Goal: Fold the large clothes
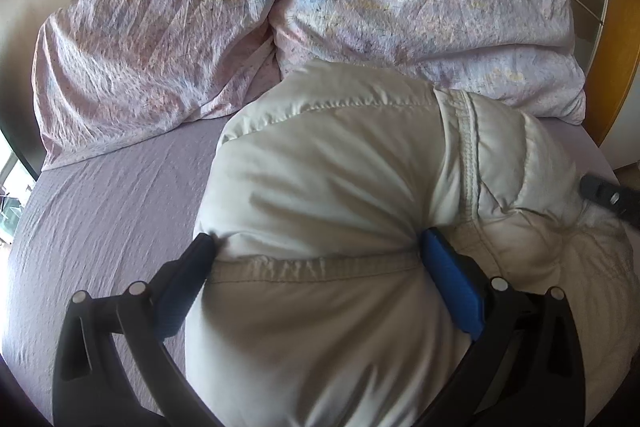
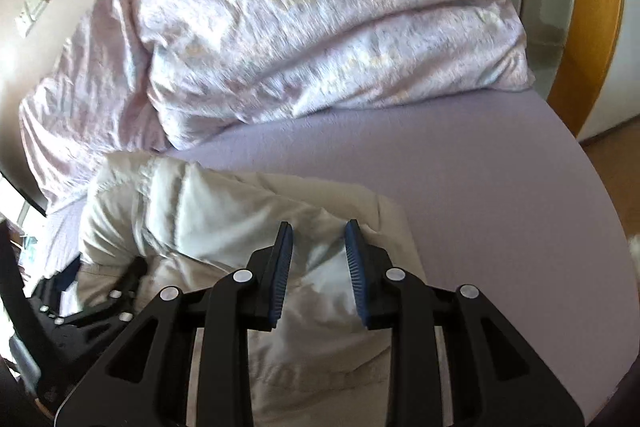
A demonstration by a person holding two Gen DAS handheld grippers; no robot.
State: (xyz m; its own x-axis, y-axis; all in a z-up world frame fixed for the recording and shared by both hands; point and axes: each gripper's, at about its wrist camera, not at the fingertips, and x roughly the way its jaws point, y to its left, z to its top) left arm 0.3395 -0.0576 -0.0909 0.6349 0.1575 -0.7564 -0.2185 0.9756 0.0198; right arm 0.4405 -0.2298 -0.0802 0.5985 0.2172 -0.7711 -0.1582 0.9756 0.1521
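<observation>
The puffy white jacket point(image 1: 320, 187) is lying bunched up on the purple bed sheet point(image 1: 100, 227), near the foot of the bed. Your left hand-held gripper point(image 1: 316, 247) is squeezing a fat roll of the jacket between its two fingers, right by a stitched seam. Your right hand-held gripper point(image 2: 319, 231) is hanging over the jacket's other side with its fingers apart, holding nothing. Behind the jacket, the crumpled flowery duvet point(image 1: 400, 7) is piled up against the wall. The jacket is looking half folded and lumpy, so I think most of the folding is still waiting for you.
</observation>
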